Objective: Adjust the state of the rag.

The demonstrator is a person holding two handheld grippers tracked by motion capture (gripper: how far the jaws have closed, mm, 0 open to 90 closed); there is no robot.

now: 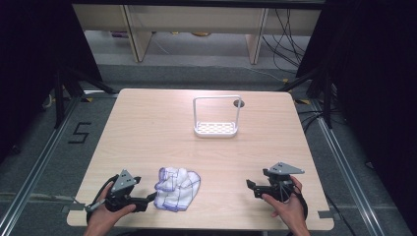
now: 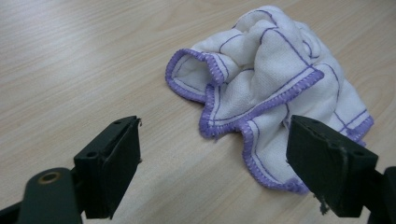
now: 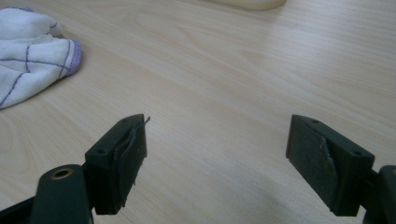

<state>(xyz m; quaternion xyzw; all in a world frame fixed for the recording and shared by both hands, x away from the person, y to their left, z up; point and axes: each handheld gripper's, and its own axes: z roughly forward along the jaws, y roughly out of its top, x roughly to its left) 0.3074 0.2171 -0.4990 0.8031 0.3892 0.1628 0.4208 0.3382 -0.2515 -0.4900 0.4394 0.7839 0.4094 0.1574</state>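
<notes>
Lab: black curtains (image 1: 29, 59), floor rails (image 1: 34, 162), cables (image 1: 287, 29).

On the pale wooden counter (image 1: 147, 128), the crumpled white cloth with purple stitched edging (image 1: 178, 189) lies near the front edge, left of centre. The left hand-held gripper (image 1: 150, 199) sits just beside it, toward the front left corner. The right hand-held gripper (image 1: 252, 188) is near the front right corner, well apart from the cloth. The white wire-framed plastic rack (image 1: 216, 123) stands toward the back edge, right of centre.
</notes>
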